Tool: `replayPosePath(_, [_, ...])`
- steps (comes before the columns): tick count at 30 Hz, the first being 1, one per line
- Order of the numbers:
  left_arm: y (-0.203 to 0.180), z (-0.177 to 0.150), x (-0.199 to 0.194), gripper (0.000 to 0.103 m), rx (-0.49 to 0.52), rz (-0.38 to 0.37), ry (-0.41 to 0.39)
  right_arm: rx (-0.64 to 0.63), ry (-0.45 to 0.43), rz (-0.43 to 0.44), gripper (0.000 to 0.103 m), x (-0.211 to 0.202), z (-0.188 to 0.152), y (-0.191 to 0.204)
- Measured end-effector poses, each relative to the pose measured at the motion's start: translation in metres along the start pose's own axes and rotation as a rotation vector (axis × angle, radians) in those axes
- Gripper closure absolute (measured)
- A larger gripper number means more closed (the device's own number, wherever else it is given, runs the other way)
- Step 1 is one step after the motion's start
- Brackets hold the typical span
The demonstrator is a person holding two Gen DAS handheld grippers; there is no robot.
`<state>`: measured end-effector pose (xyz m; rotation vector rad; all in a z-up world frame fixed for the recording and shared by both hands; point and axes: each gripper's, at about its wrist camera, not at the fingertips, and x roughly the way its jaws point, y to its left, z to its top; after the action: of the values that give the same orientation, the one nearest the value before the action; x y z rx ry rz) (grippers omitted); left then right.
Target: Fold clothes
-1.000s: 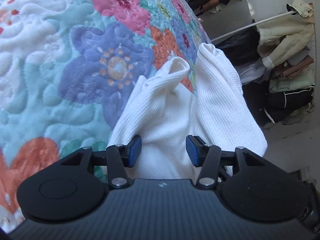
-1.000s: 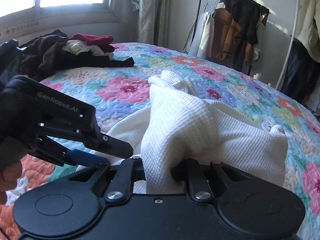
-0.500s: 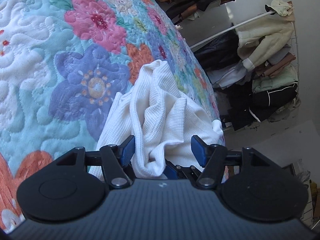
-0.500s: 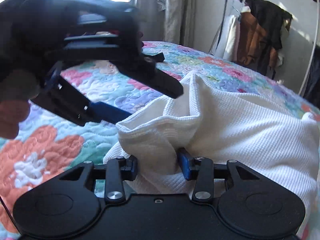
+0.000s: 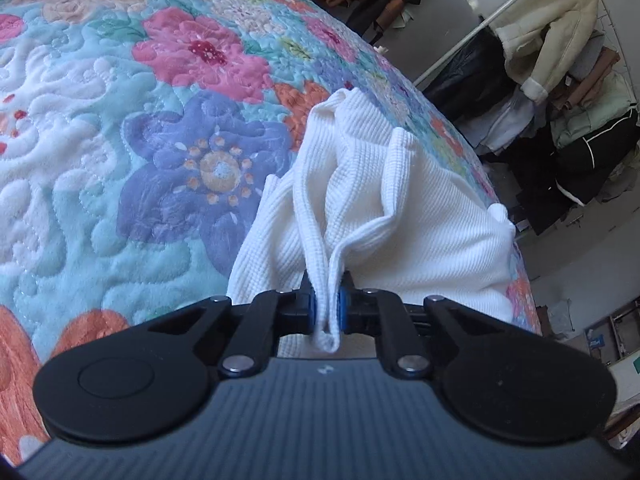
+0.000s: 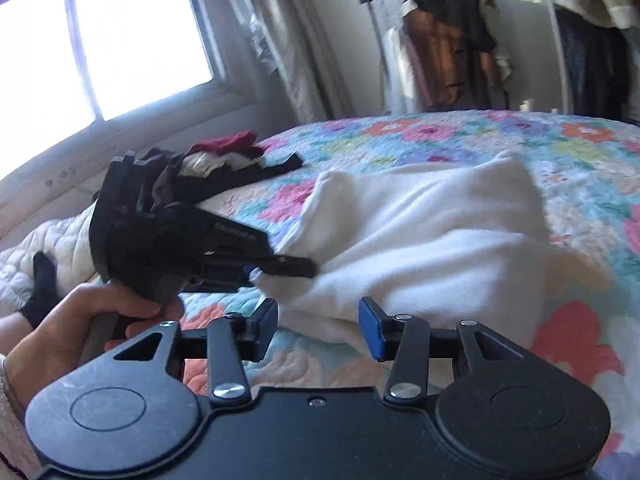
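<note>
A white waffle-knit garment lies bunched on the floral quilt. My left gripper is shut on a doubled edge of the garment, which hangs in a small loop between the blue pads. In the right wrist view the garment lies in a soft heap just ahead of my right gripper, which is open and empty with its blue pads apart. The left gripper shows there too, held by a hand, pinching the garment's near-left edge.
A pile of dark, red and cream clothes lies on the bed near the window. Clothes racks with jackets stand beyond the bed. More stacked clothes lie past the bed's right edge.
My left gripper has closed on the garment's edge. My right gripper has let go of the garment, opened and drawn back from it.
</note>
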<state>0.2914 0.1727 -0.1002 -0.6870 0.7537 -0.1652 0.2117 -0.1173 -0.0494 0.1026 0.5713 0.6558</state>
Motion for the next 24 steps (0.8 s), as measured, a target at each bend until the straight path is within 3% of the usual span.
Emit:
replayPosePath(2, [-0.009, 0.001, -0.008, 0.095, 0.047, 0.020, -0.035, 0.033, -0.060, -0.071, 0.049, -0.023, 0.005, -0.012])
replayPosePath(4, [-0.014, 0.002, -0.014, 0.095, 0.091, 0.059, -0.063, 0.039, -0.071, -0.143, 0.046, -0.021, 0.019, -0.033])
replayPosePath(8, [-0.005, 0.004, -0.012, 0.095, 0.014, 0.123, -0.052, 0.112, -0.041, -0.196, 0.045, 0.001, 0.035, -0.068])
replayPosePath(11, [-0.003, -0.004, 0.003, 0.094, 0.043, 0.175, -0.004, 0.107, 0.033, -0.216, 0.045, 0.036, 0.034, -0.079])
replayPosePath(14, [-0.005, -0.006, 0.005, 0.091, 0.067, 0.198, 0.010, 0.010, 0.143, -0.279, 0.042, 0.063, 0.017, -0.072])
replayPosePath(16, [-0.006, -0.001, 0.001, 0.089, 0.044, 0.192, 0.034, -0.021, 0.137, -0.321, 0.041, 0.067, 0.006, -0.069])
replayPosePath(20, [-0.027, 0.004, -0.023, 0.088, 0.137, 0.238, -0.014, -0.046, 0.097, -0.320, 0.041, 0.052, 0.013, -0.058])
replayPosePath(24, [-0.056, 0.006, -0.045, 0.088, 0.232, 0.206, -0.073, -0.056, 0.005, -0.236, 0.045, 0.030, 0.030, -0.057])
